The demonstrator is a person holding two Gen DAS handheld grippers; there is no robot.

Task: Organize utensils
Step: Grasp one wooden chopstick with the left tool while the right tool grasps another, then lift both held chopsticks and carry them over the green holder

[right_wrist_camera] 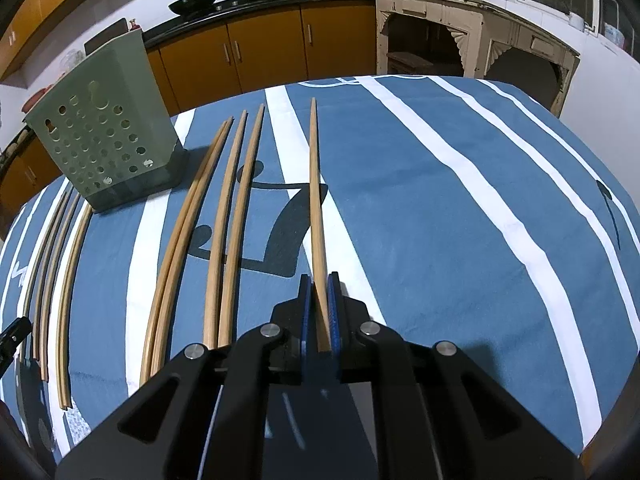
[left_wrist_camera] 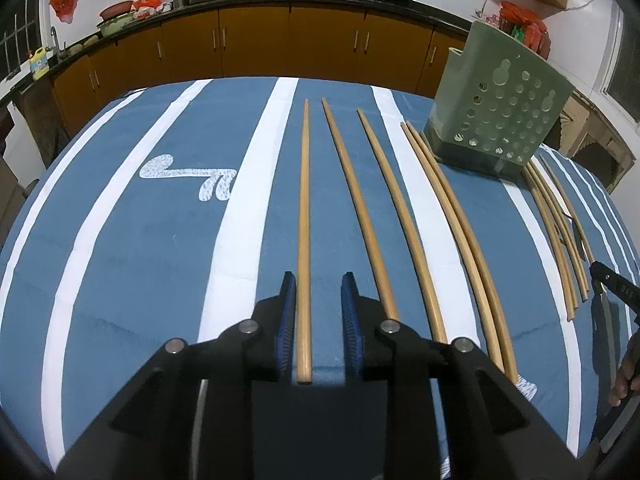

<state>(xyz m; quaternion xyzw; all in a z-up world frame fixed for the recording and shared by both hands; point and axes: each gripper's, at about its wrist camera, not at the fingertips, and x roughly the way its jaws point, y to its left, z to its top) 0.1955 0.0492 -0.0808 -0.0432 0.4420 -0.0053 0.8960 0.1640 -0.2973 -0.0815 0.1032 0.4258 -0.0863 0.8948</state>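
Left wrist view: the left hand-held gripper [left_wrist_camera: 318, 286] gapes around one tan chopstick [left_wrist_camera: 304, 240]; the right hand-held gripper [right_wrist_camera: 319, 286] clamps another chopstick [right_wrist_camera: 316, 200]; one green perforated holder [left_wrist_camera: 500, 100] stands upright.

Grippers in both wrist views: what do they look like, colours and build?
Both match: the left gripper and the right gripper have matte black angular linkage arms with round silver pivot pins. Their fingers carry blue ribbed pads. No cables or markings are visible.
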